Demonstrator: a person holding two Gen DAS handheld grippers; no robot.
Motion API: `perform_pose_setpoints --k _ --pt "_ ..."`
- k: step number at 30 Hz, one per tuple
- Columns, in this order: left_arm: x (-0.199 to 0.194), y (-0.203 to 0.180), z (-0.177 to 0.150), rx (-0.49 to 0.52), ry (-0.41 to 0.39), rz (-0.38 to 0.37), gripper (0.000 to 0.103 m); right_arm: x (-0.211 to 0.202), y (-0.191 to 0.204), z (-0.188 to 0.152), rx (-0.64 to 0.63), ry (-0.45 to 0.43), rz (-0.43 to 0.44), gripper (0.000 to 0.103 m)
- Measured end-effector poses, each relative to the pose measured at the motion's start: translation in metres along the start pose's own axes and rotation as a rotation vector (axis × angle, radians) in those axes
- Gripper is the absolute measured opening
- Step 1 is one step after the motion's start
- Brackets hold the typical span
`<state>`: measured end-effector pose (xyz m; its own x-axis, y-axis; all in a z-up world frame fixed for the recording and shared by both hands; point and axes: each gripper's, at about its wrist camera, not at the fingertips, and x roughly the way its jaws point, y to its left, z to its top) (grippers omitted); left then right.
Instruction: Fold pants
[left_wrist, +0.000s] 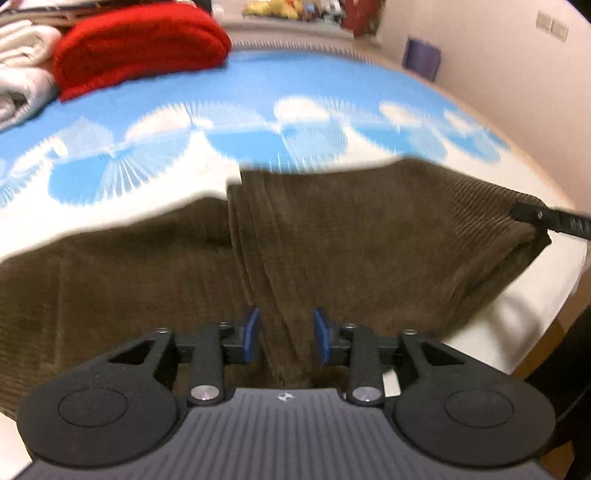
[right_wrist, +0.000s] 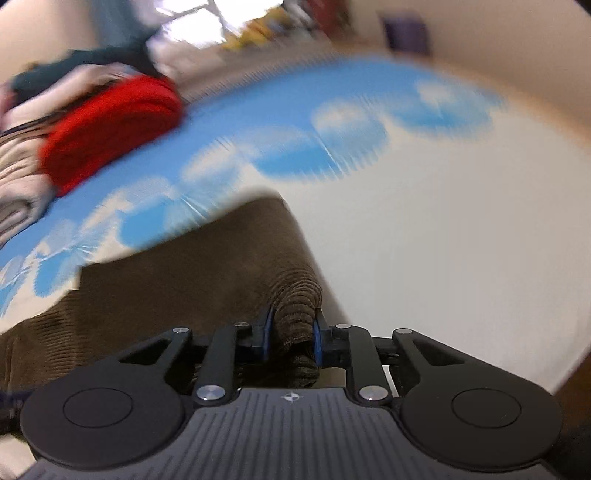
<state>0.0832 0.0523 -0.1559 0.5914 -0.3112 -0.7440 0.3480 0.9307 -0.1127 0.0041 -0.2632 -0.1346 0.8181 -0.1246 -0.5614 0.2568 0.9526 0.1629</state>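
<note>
Blue-and-white bedspread (left_wrist: 258, 92) carries brown corduroy pants (left_wrist: 332, 240); left gripper (left_wrist: 286, 334) spread above them, right gripper (right_wrist: 293, 338) at 3 o'clock pinching a bunched fold.

Pants (left_wrist: 332, 229): dark olive-brown corduroy, fine ribs running across the fabric. They are lying spread flat on a bed, over the white near part of its blue-and-white cover. A lengthwise fold or seam is running down the middle, splitting the cloth into two panels. The right corner is lifting off the bed. In the right wrist view a bunched ridge of the pants (right_wrist: 295, 306) is standing up at the cloth's right edge, puckering into tight wrinkles. Both views are motion-blurred, so hems and waistband are not telling apart.
</note>
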Motion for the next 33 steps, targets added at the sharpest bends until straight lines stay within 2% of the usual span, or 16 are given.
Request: perform_pose_setpoints --k 3,7,9,12,14,17,18,19,20,21,22,24,26,28,30,33 --pt "-0.03 0.008 0.02 -0.044 -0.073 -0.067 0.055 -0.031 0.043 0.0 -0.212 -0.153 0.086 0.021" --pt "-0.06 0.011 0.067 -0.004 -0.116 -0.204 0.081 -0.056 0.095 -0.011 -0.427 -0.266 0.197 0.02" --pt "-0.059 0.008 0.093 0.019 -0.072 -0.309 0.087 -0.062 0.118 -0.017 -0.519 -0.3 0.24 0.02" --pt "-0.038 0.004 0.122 0.012 0.014 -0.453 0.09 -0.062 0.145 -0.024 -0.603 -0.306 0.282 0.02" --pt "-0.015 0.001 0.135 -0.007 0.053 -0.469 0.09 -0.065 0.156 -0.026 -0.629 -0.302 0.299 0.02" --pt "0.02 -0.002 0.143 -0.026 0.102 -0.439 0.088 -0.064 0.178 -0.031 -0.691 -0.294 0.329 0.02" --pt "0.031 -0.003 0.146 -0.028 0.135 -0.408 0.078 -0.064 0.184 -0.034 -0.713 -0.288 0.341 0.02" --pt "0.039 -0.003 0.147 -0.023 0.146 -0.362 0.061 -0.064 0.189 -0.037 -0.735 -0.283 0.347 0.02" --pt "0.045 -0.002 0.15 -0.019 0.153 -0.325 0.05 -0.064 0.195 -0.04 -0.761 -0.279 0.352 0.02" --pt "0.049 -0.001 0.15 -0.003 0.165 -0.295 0.03 -0.063 0.2 -0.043 -0.782 -0.271 0.358 0.02" --pt "0.05 0.002 0.148 0.015 0.173 -0.266 0.022 -0.062 0.205 -0.044 -0.795 -0.254 0.368 0.02" --pt "0.049 0.016 0.145 0.009 0.192 -0.199 0.021 -0.057 0.209 -0.039 -0.777 -0.196 0.386 0.022" --pt "0.039 0.039 0.139 -0.003 0.189 -0.159 0.021 -0.057 0.206 -0.027 -0.703 -0.116 0.492 0.027" --pt "0.026 0.064 0.133 0.002 0.173 -0.11 0.021 -0.061 0.197 -0.009 -0.588 -0.058 0.633 0.032" --pt "0.011 0.099 0.122 -0.053 0.17 -0.077 0.021 -0.063 0.186 0.008 -0.441 -0.02 0.758 0.033" --pt "-0.016 0.155 0.102 -0.147 0.162 -0.008 0.02 -0.056 0.174 0.027 -0.257 0.021 0.829 0.036"
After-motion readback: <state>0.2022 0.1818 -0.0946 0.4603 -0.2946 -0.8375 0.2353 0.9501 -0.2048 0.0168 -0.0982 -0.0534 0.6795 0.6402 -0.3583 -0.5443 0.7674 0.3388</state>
